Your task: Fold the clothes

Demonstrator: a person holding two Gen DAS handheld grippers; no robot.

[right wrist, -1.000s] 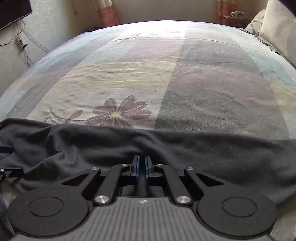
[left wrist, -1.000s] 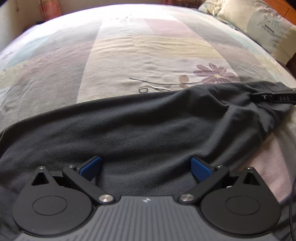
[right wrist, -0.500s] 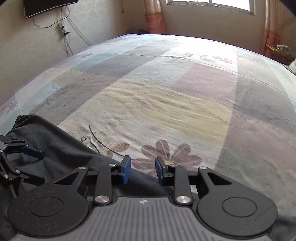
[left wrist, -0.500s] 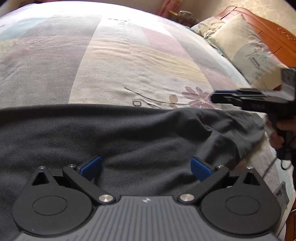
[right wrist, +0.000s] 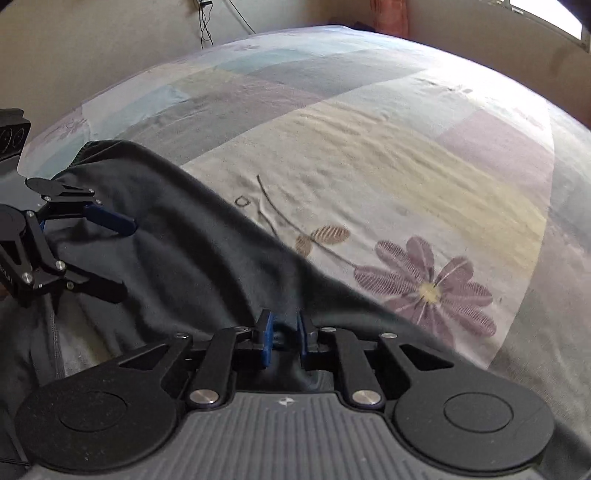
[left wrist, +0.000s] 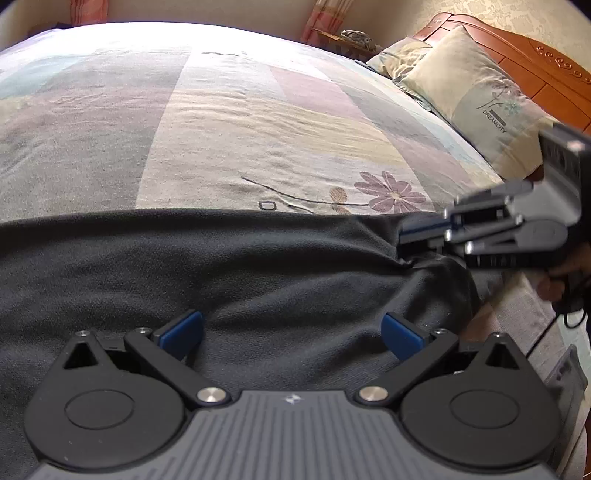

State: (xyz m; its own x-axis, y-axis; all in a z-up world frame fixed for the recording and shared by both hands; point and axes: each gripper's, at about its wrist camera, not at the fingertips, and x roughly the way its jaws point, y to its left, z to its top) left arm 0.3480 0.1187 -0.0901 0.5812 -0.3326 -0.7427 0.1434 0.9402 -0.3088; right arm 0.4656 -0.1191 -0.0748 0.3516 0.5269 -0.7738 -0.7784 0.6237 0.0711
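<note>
A dark grey garment (left wrist: 258, 266) lies spread across the near side of the patchwork bedspread (left wrist: 258, 122). My left gripper (left wrist: 291, 325) hovers over its middle, blue pads wide apart and nothing between them. At the garment's right edge my right gripper (left wrist: 402, 240) has its jaws closing, and the cloth puckers at its tip. In the right wrist view a bunched fold of the garment (right wrist: 177, 229) sits between the narrow pads of the right gripper (right wrist: 283, 325). The open left gripper (right wrist: 123, 258) shows at the far left there.
A pale pillow (left wrist: 476, 96) leans on the wooden headboard (left wrist: 517, 48) at the right. A hand (left wrist: 554, 288) holds the right gripper's handle by the bed's edge. A purple flower print (right wrist: 424, 288) marks the bedspread (right wrist: 369, 147) beyond the garment; cables (right wrist: 207, 22) hang on the far wall.
The right gripper let go, swung round to the garment's right edge, opened, and narrowed again on a fold. The left gripper shifted slightly and stayed open.
</note>
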